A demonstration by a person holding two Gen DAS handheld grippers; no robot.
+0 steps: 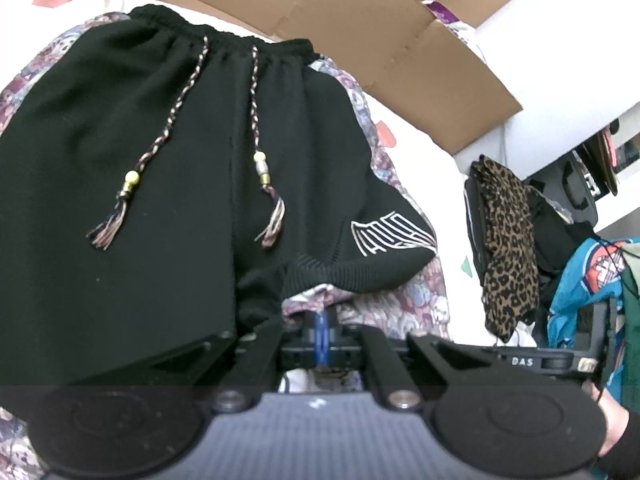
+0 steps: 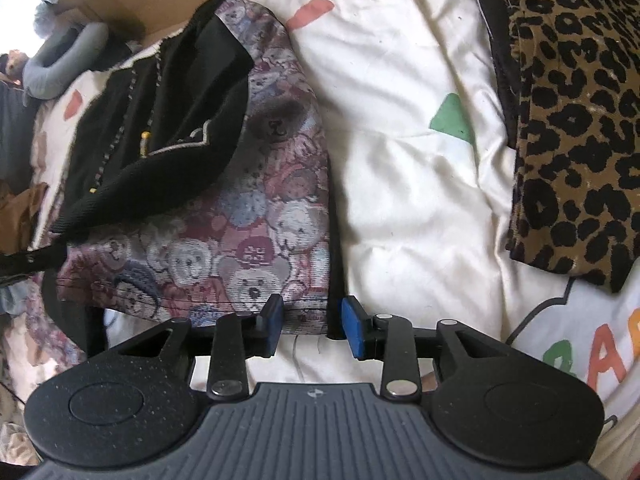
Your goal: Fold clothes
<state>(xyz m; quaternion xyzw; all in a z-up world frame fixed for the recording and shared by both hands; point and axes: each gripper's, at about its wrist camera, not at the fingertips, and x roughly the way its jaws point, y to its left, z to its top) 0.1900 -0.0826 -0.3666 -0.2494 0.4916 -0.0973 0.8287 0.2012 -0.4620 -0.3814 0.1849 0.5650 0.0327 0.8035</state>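
Teddy-print cloth [image 2: 256, 216] met at its near hem by both grippers: right gripper [image 2: 313, 326] fingers narrowly parted astride the lower corner, left gripper [image 1: 322, 330] fingers pressed together, seemingly pinching the same hem. Black shorts [image 1: 160, 140] spread on top, waistband toward the upper frame, one ribbed leg hem curled up. Bed [image 2: 400, 160] beneath. Probably taking hold of the near edge for a fold; calls for closing on the corner and lifting evenly. Left pinch half hidden; unclear whether cloth and shorts are one garment.
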